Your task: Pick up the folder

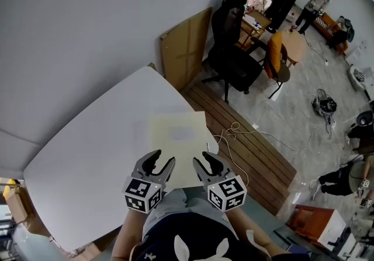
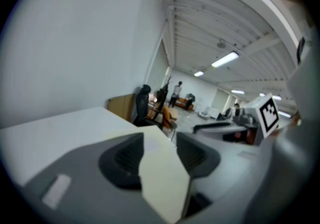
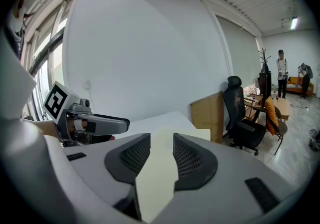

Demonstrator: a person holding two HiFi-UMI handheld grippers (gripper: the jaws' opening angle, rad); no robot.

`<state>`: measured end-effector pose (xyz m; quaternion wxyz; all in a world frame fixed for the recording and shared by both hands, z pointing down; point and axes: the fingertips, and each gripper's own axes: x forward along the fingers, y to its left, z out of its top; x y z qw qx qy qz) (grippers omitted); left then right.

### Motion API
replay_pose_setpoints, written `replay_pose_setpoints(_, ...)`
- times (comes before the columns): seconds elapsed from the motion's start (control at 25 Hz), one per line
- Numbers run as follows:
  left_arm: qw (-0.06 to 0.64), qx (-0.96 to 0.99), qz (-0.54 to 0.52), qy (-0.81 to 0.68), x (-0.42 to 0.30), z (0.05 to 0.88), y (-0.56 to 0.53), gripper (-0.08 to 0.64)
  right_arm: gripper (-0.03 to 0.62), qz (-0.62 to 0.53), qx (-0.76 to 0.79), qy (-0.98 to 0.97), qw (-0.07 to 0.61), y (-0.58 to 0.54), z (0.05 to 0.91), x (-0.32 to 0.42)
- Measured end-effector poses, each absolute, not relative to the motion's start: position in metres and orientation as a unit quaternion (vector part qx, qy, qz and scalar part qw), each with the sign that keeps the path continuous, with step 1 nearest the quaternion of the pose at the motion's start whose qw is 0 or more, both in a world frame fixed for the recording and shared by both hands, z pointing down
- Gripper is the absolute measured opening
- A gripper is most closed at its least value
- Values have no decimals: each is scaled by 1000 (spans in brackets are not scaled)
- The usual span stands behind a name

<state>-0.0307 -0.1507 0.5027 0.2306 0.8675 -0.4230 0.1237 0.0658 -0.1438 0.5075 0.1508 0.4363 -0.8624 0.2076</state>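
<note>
Jaws apart on left gripper [image 1: 163,159] and right gripper [image 1: 202,159], folder [image 1: 178,140] between, apparently loose, white office table [image 1: 93,149].

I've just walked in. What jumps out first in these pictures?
A pale yellow folder lies at the near edge of a white table. The left gripper and the right gripper sit side by side at its near edge, jaws apart with the folder between them.
</note>
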Motion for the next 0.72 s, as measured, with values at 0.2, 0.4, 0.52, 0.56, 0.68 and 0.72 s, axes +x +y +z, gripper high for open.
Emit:
replay_pose_setpoints(0.2,227,866,132,-426,-33,507,-158,206,132,211,452,-853,153,-150,513,74)
replay_pose_setpoints(0.4,231,864,141,-425,-35,514,-163,221,164,224,452,-848,166,-153,523,77)
replay_pose_setpoints(0.52,237,860,151,-426,-37,524,-165,229,185,235,449,-844,176,-154,532,79)
replay_pose_setpoints(0.56,240,859,155,-426,-38,528,-164,235,193,239,449,-842,178,-154,536,81)
replay_pose_setpoints(0.68,244,854,163,-429,-40,536,-163,250,203,248,450,-838,183,-155,544,84)
replay_pose_setpoints(0.72,245,852,165,-432,-42,538,-163,257,206,250,450,-837,184,-155,545,84)
